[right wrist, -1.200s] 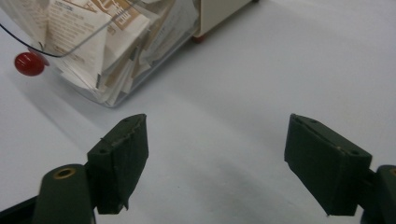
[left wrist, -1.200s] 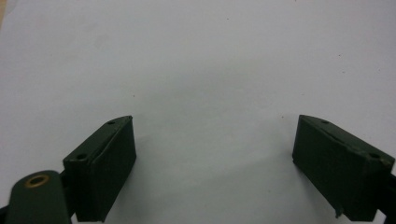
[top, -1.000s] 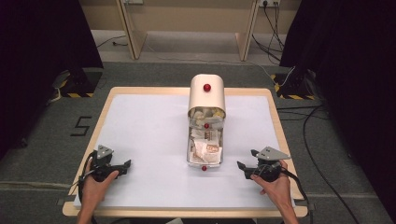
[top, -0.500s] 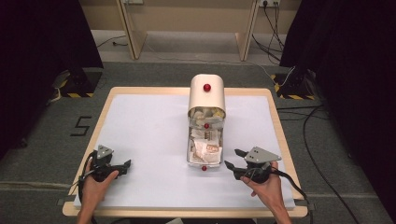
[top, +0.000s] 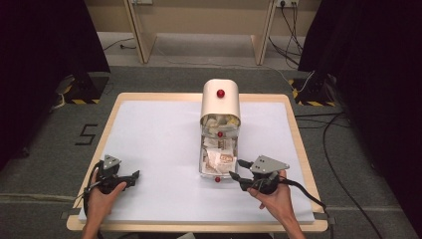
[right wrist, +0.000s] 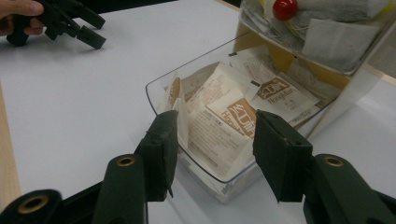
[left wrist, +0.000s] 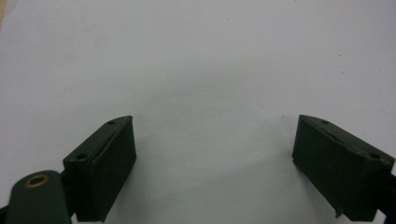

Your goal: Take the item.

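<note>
Right tongs (top: 238, 173) nearer — drawer (right wrist: 196, 140) ahead

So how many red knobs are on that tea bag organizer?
3: one red knob on the organizer top, one on the middle drawer front, one on the pulled-out bottom drawer's front. Others may be hidden.

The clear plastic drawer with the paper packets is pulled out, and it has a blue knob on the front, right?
Not quite. The knob on the pulled-out clear plastic drawer is red, not blue, as the high view shows. The drawer does hold white and brown paper packets.
</note>
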